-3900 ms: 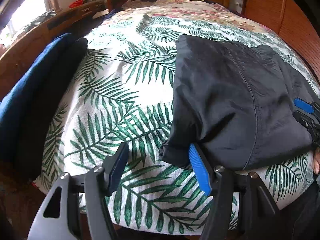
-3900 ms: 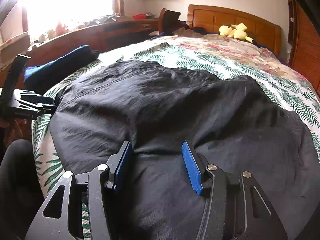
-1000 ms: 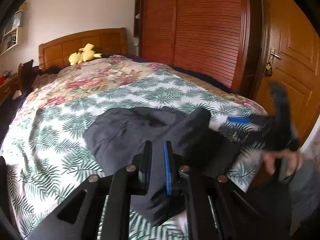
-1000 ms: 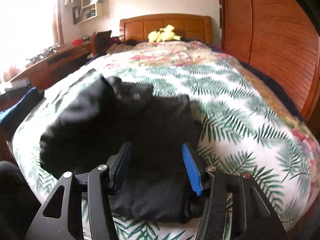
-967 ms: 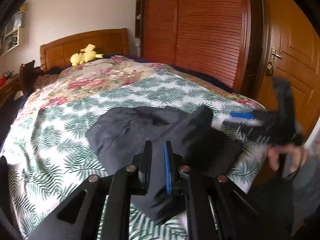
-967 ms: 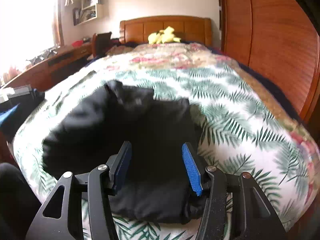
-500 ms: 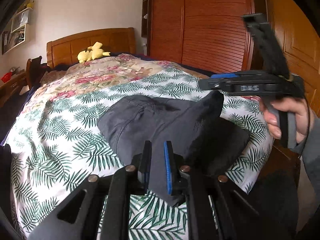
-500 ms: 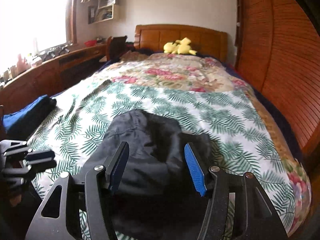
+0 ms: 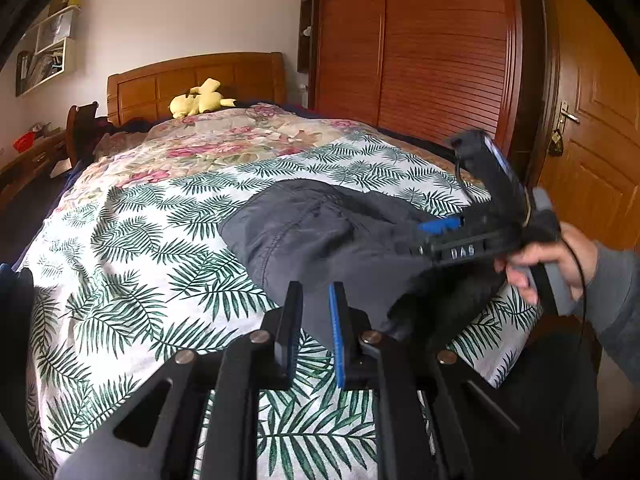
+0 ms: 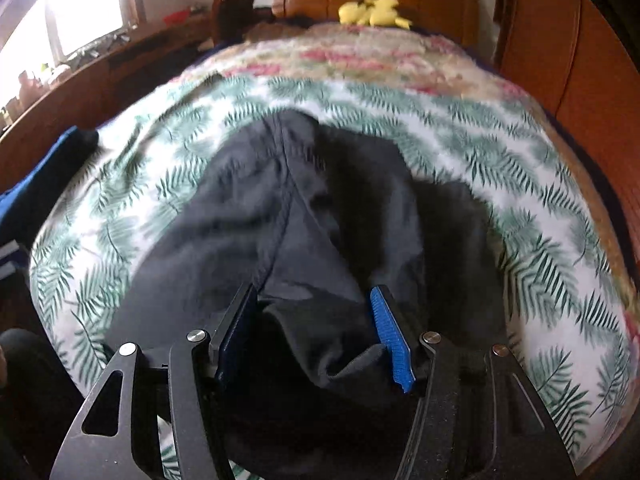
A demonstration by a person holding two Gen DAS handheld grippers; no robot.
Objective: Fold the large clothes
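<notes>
A dark grey garment (image 9: 320, 232) lies bunched and partly folded on the fern-print bed cover (image 9: 140, 248), near the foot of the bed. My left gripper (image 9: 314, 320) is shut on its near corner, and the cloth runs up from between the pads. In the left wrist view a hand (image 9: 552, 256) holds my right gripper (image 9: 430, 236) low over the garment's right side. The right wrist view is blurred. There the right gripper (image 10: 314, 312) stands open, tilted down at the garment (image 10: 280, 208). A loose fold lies between its fingers, and the pads are not pressing on it.
A yellow plush toy (image 9: 200, 100) sits by the wooden headboard. A slatted wardrobe (image 9: 440, 60) and a door (image 9: 592, 140) stand to the right of the bed. Blue folded cloth (image 10: 36, 176) lies at the bed's left edge, below a long wooden desk (image 10: 80, 76) under the window.
The right gripper rose above the garment, then swung down close over its right side, tilting downward. The left gripper kept its hold on the corner and shifted a little with it.
</notes>
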